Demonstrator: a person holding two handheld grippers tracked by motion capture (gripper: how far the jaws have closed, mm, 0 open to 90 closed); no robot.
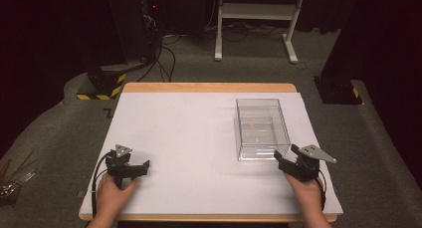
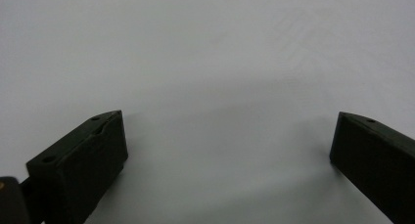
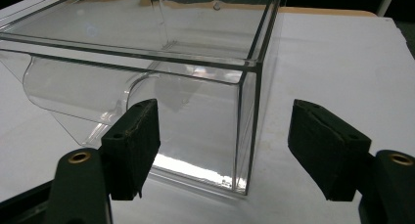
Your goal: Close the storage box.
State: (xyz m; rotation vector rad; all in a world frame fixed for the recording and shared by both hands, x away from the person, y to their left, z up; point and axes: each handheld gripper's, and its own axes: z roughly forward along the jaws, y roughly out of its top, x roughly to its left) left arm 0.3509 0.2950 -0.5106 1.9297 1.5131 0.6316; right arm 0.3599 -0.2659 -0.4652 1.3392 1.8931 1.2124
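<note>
Fingers point(image 3: 132, 145) of the right gripper point(image 3: 222, 111): stood wide apart, released, clamped on nothing. Framed the near right corner of the clear box point(image 3: 195, 87) in the right gripper view, one finger before the box's near wall, the other out past its right side; could not tell whether either touched it. Same for the left gripper point(image 2: 227, 121): spread open over bare white sheet, well left of the box.

Clear box point(image 1: 262, 128): sat flat on the desk point(image 1: 189, 138), open mouth upward, long axis running straight away from the person, short end wall toward the right gripper point(image 1: 286, 153). Hard, glossy, see-through plastic, thin straight walls, sharp square corners, bright glints along the bottom edge. Carried a curved clear panel at its near wall, left of that corner. Held nothing inside.

Desk under the box: matte white top, pale wooden rim at the far edge. Fingers themselves: black, blocky, matte-faced.
</note>
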